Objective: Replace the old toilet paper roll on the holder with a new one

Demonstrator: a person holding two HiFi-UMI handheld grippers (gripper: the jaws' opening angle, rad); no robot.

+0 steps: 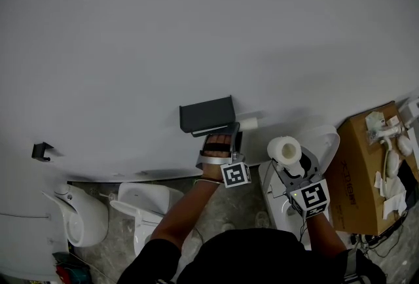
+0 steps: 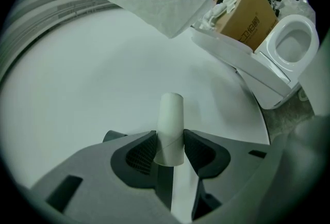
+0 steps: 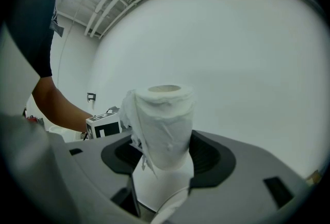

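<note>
Your left gripper (image 2: 170,146) is clamped on the bare cardboard tube (image 2: 170,125), just right of the holder (image 1: 207,114). Draw it well clear before bringing in the new roll (image 3: 165,122), which your right gripper (image 3: 164,155) grips farther right of the holder. Only the head view shows the holder; neither gripper view does.

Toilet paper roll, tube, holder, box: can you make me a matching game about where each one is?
Things:
1. empty tube
2. new roll
3. holder
4. cardboard box

Places:
a. on the wall
b. between the jaws of the right gripper
c. beside the toilet
d. between the jaws of the left gripper

Pairs: 1-d, 2-b, 3-a, 4-c.
</note>
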